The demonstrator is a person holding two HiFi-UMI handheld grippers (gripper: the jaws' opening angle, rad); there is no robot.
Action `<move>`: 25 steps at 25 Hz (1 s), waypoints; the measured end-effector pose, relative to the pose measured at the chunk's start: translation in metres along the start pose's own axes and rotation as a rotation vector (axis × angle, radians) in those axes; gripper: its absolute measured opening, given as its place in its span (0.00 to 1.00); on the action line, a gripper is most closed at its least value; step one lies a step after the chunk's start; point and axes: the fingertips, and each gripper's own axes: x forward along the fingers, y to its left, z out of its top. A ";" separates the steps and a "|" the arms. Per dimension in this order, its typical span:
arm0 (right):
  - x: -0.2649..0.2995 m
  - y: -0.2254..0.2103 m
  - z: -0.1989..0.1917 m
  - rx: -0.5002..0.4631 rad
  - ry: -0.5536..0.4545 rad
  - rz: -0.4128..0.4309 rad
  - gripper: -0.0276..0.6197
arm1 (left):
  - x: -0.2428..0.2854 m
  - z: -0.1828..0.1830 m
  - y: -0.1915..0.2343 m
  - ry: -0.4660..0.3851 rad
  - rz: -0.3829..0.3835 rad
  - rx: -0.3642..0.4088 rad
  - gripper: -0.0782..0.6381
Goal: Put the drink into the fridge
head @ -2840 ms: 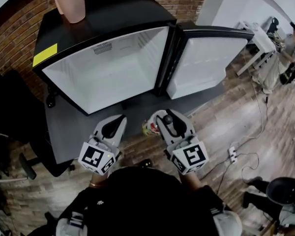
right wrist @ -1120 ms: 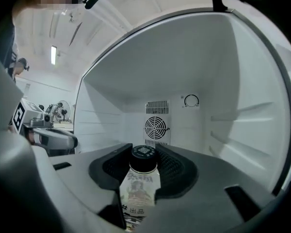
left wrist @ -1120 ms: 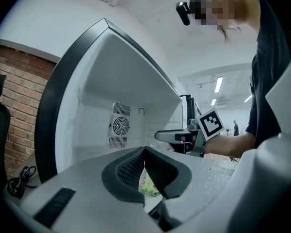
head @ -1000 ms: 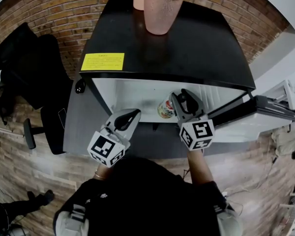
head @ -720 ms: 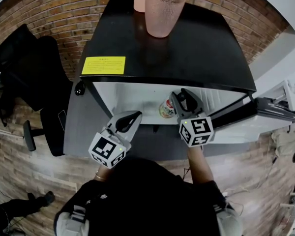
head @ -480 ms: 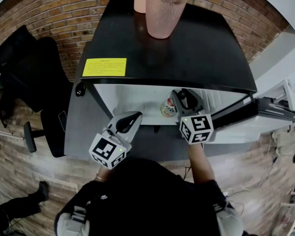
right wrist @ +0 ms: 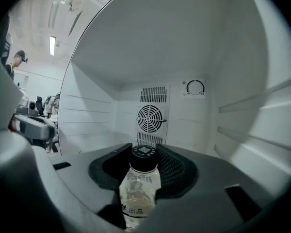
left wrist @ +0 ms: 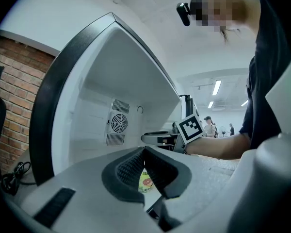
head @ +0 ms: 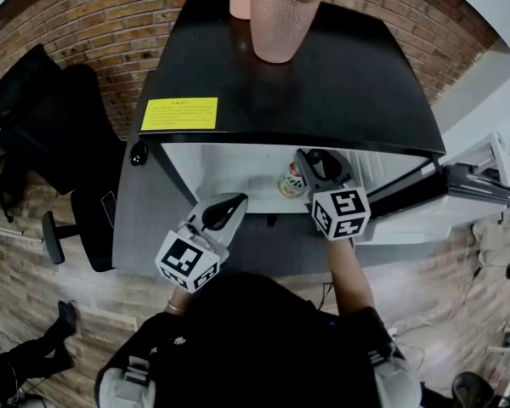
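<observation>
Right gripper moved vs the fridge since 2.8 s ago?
Yes. The right gripper, shut on the drink, went from outside the fridge into its opening.

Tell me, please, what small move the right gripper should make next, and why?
Probably lower the bottle onto the floor of the fridge: the right gripper clamps it upright, already inside the open compartment, jaws not yet released.

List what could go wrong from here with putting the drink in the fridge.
The right gripper clamps the drink only high up, near its cap, so the body may swing or slip.
Tall and narrow, it could topple if released before its base sits on the fridge floor.
The open door stands close beside the right arm; a bump could jolt the drink.
</observation>
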 end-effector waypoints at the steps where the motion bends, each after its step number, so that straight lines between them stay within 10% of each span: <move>1: 0.000 0.000 0.000 0.001 0.002 0.001 0.27 | 0.000 0.000 -0.001 -0.001 -0.003 0.000 0.11; 25: -0.045 0.006 0.021 0.051 -0.094 -0.011 0.33 | 0.007 0.002 -0.026 0.004 -0.082 0.013 0.11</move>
